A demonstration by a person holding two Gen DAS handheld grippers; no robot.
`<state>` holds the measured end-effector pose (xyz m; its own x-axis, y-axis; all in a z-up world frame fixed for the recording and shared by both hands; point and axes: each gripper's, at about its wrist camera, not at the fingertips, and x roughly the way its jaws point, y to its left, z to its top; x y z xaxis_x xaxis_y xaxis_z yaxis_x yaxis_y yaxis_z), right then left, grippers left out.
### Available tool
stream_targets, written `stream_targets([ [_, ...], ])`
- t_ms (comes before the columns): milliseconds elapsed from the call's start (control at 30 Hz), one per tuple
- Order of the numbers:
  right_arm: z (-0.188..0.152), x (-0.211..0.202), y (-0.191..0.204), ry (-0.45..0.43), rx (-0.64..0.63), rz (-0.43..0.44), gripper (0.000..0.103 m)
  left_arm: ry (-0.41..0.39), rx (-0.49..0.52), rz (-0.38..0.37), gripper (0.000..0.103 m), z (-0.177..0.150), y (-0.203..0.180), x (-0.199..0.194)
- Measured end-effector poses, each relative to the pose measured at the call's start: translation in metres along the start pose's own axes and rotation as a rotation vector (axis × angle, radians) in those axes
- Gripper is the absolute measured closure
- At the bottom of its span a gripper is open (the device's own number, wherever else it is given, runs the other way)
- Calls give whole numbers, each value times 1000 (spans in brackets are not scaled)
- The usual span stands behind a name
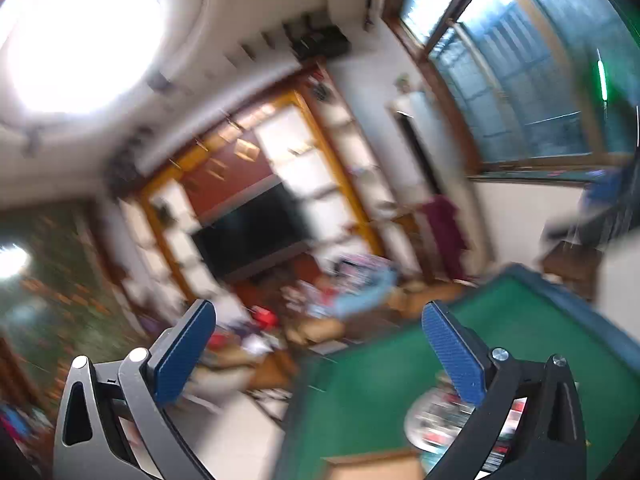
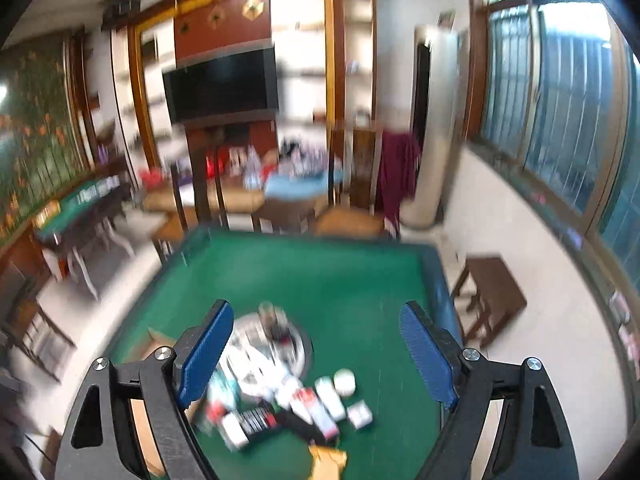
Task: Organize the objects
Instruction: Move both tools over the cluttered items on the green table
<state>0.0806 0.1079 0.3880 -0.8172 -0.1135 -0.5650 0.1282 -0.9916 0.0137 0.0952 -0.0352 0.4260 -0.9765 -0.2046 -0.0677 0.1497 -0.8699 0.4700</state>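
1. Left hand-held gripper (image 1: 316,356): jaws wide apart, nothing between them, aimed level across the room, tilted.
2. Right hand-held gripper (image 2: 316,354): jaws apart, empty, angled down over the green worktop (image 2: 320,272).
3. Pile of small boxes and packets (image 2: 288,404) sits on the worktop's near part, touching a round metal tray (image 2: 296,340). Blurred; can't identify items.

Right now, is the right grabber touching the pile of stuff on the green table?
Apart. The right wrist view shows the right gripper open and empty, its blue fingers up above the blurry pile of small items on the green table.
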Motion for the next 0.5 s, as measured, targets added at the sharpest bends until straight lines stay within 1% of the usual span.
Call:
stream_targets([
  [33, 19, -18, 1, -37, 1, -21, 13, -23, 16, 40, 0, 8, 8, -5],
  [67, 36, -39, 3, -80, -7, -51, 6, -49, 39, 85, 0, 20, 20, -10],
  [100, 55, -61, 6, -138, -27, -91, 0, -53, 60, 95, 0, 26, 27, -12],
  [133, 63, -78, 7, -185, -44, -118, 0, -46, 75, 84, 0, 28, 34, -15],
  [167, 68, -97, 10, -245, -62, -133, 0, -39, 63, 51, 0, 26, 42, -19],
  [200, 64, -107, 10, -289, -72, -118, 0, -31, 47, 24, 0, 23, 46, -21],
  [267, 47, -111, 14, -341, -89, -67, 0, 13, 9, -62, 0, 2, 45, -20],
  [300, 28, -89, 16, -306, -107, -40, 0, 43, -11, -116, 0, -13, 40, -18],
  [333, 14, -72, 19, -245, -120, -24, 0, 69, -32, -165, 0, -27, 34, -13],
  [367, -11, -37, 23, -126, -132, -12, 0, 112, -59, -238, 0, -53, 22, -9],
  [400, -35, -11, 24, -48, -124, -9, 0, 141, -76, -287, 0, -71, 12, -6],
  [433, -58, 12, 23, 6, -111, 6, 0, 172, -99, -341, 0, -94, 1, -2],
  [467, -86, 37, 21, 56, -94, 36, 0, 202, -124, -397, 0, -124, -14, 2],
  [500, -119, 65, 20, 105, -77, 66, 0, 226, -136, -432, 0, -146, -28, 7],
])
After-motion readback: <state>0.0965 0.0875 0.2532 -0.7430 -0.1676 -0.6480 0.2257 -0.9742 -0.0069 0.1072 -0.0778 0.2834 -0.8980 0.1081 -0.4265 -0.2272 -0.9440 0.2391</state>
